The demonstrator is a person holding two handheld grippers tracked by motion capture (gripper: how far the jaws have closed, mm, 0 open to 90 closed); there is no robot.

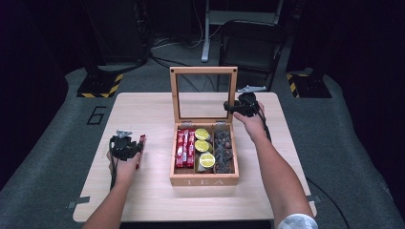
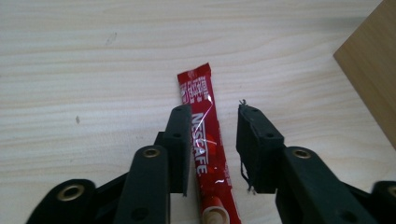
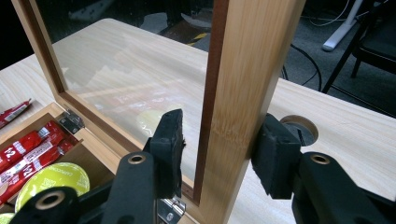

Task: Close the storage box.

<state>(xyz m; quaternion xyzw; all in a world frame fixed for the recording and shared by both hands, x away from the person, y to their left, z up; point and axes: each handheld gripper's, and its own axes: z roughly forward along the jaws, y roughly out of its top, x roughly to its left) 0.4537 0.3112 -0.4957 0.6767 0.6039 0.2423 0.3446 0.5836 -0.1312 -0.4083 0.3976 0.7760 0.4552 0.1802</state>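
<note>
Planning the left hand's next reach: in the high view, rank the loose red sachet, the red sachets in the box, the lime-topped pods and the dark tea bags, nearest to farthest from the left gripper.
1. Loose red sachet, on the table beside the left gripper.
2. Boxed red sachets, left compartment.
3. Lime-topped pods, middle compartment.
4. Dark tea bags, right compartment.

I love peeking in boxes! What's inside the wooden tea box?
The tea box holds red coffee sticks on the left, yellow-lidded pods in the middle and dark packets on the right. Anything beneath them is covered.
</note>
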